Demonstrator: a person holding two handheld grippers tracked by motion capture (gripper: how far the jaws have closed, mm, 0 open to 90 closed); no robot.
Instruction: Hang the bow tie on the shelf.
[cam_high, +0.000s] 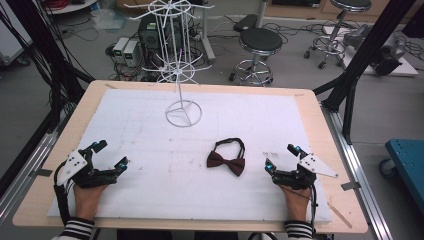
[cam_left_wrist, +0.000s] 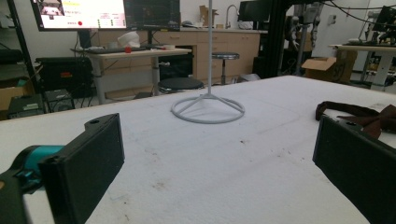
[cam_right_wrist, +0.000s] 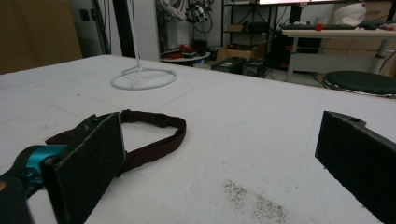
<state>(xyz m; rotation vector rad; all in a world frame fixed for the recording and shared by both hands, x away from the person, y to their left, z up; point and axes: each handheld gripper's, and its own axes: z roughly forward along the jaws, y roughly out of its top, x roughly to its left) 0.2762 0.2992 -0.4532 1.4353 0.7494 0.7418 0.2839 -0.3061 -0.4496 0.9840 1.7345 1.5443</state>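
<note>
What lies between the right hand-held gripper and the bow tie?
Nothing: the high view shows bare white mat between the right hand-held gripper and the bow tie.

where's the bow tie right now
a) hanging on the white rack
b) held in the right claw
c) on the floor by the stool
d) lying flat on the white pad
d: the bow tie lies flat on the white pad, between the two open claws and nearer the right claw, well in front of the rack.
</note>
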